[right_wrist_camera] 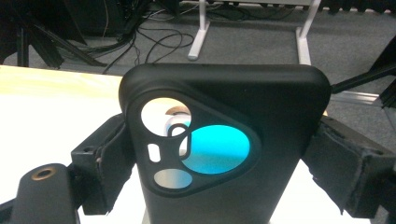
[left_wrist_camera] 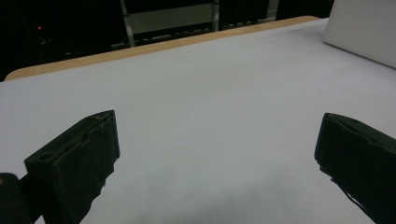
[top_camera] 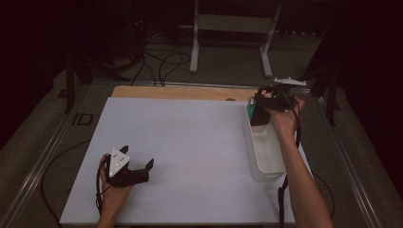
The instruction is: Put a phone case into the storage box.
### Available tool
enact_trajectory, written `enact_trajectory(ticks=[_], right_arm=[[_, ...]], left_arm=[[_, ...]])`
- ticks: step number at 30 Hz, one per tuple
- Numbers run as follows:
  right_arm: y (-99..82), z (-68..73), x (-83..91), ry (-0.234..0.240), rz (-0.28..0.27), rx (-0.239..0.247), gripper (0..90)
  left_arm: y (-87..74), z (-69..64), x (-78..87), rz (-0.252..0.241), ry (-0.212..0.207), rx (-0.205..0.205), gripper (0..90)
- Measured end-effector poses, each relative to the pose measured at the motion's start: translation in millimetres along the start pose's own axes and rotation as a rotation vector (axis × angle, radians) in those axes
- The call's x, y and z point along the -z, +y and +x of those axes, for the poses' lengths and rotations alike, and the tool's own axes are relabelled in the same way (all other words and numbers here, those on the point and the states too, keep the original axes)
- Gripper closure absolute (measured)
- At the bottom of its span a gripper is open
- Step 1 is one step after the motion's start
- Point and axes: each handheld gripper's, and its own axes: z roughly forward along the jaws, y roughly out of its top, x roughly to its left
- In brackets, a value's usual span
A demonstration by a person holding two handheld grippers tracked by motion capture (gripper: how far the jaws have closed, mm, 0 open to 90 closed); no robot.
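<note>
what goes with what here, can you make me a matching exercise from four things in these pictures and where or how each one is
Things:
1. left gripper
2. right gripper
3. phone case
4. white bin

States:
A. stands along the table's right edge
B. open, low over the bare white table near the front left
C. black, with a cutout that shows turquoise
D. shut on something, held above the far end of the bin

Pairs: 1-B, 2-D, 3-C, 4-A

We see the white desk [top_camera: 190,142] lying bare and open across its middle and left; along its right edge the white bin [top_camera: 263,156] alone blocks our way.
</note>
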Motion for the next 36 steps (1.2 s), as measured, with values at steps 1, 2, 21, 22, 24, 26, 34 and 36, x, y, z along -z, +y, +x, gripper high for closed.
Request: enact_trajectory(ticks=[1, 2, 21, 22, 24, 26, 34, 36], right_arm=[[-2.3, 0.9, -1.8, 0.001, 0.008, 0.0, 13.8], [-3.2, 1.2, -2.6, 0.001, 0.009, 0.004, 13.8], [-14.2, 7.1, -13.3, -0.001, 0.047, 0.02, 13.8], [-14.4, 7.4, -13.5, -0.001, 0.048, 0.02, 13.8], [-15.0, 7.9, -14.3, -0.004, 0.051, 0.027, 13.8], [-15.6, 9.0, -14.6, -0.001, 0.053, 0.023, 13.8], [-18.4, 10.6, -17.7, -0.008, 0.068, 0.028, 13.7], [-18.9, 10.4, -18.5, -0.01, 0.073, 0.023, 13.7]], left_arm=[[0.0, -0.2, -0.1, 0.0, -0.001, -0.001, 0.5], [0.0, -0.2, -0.1, 0.0, -0.001, -0.001, 0.5], [0.0, -0.2, -0.1, -0.001, -0.001, 0.0, 0.5], [0.0, -0.3, 0.0, -0.003, 0.0, 0.001, 0.5], [0.0, -0.3, 0.0, -0.003, -0.001, 0.0, 0.5], [0.0, -0.3, 0.1, -0.001, 0.0, -0.001, 0.5], [0.0, -0.1, 0.7, -0.004, 0.0, -0.001, 0.5], [0.0, -0.1, 0.7, -0.004, 0.0, 0.0, 0.5]])
